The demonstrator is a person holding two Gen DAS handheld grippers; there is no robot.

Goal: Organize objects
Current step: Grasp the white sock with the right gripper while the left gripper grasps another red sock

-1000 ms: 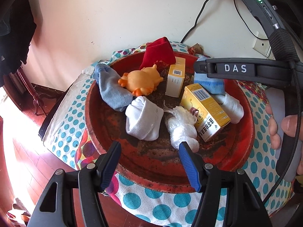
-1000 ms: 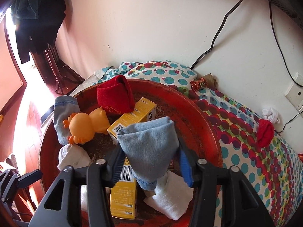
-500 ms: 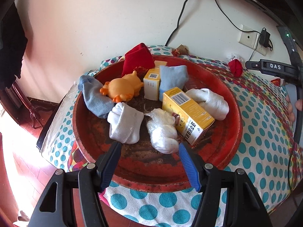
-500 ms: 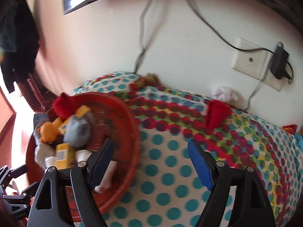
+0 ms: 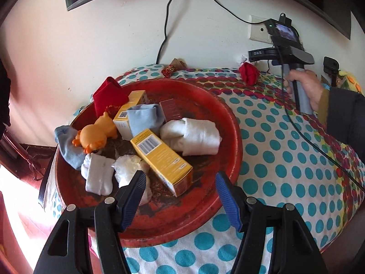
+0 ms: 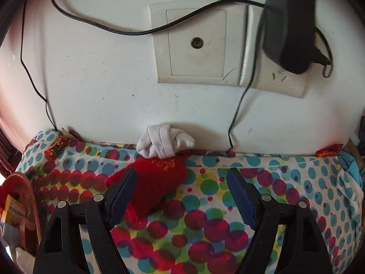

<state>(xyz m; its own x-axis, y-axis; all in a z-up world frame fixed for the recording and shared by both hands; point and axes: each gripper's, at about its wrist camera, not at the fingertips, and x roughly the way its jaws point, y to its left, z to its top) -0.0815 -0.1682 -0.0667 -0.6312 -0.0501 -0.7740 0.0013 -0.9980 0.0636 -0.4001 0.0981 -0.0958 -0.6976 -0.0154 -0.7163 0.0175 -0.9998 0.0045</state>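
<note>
Moments after letting go of a folded pale-blue sock (image 5: 146, 119), now lying among the boxes in the round red tray (image 5: 228, 123), the right gripper (image 6: 182, 189) has swung away from the tray to the wall side of the polka-dot tablecloth (image 6: 285, 182), where its jaws stand wide apart with nothing pressed between them. A rolled red sock (image 6: 159, 178) lies just ahead of the near finger, partly between the two, and a knotted white sock (image 6: 164, 143) rests against the wall right behind it, under the white wall socket plate (image 6: 196, 45). The left gripper (image 5: 180, 189) hovers over the near rim of the tray, its blue-padded fingers (image 5: 134, 194) likewise apart and holding nothing, having drifted sideways a little in the past second. Below it the tray carries an orange rubber duck toy (image 5: 98, 134), a yellow cardboard box (image 5: 162, 157), several white rolled socks and another red sock (image 5: 109, 96). With the blue sock delivered, the sorting appears well along; the two strays by the wall look like the items left outside the tray, and the red one seems the likely next pick, though its soft, slumped shape may need a deep, centred pinch.
</note>
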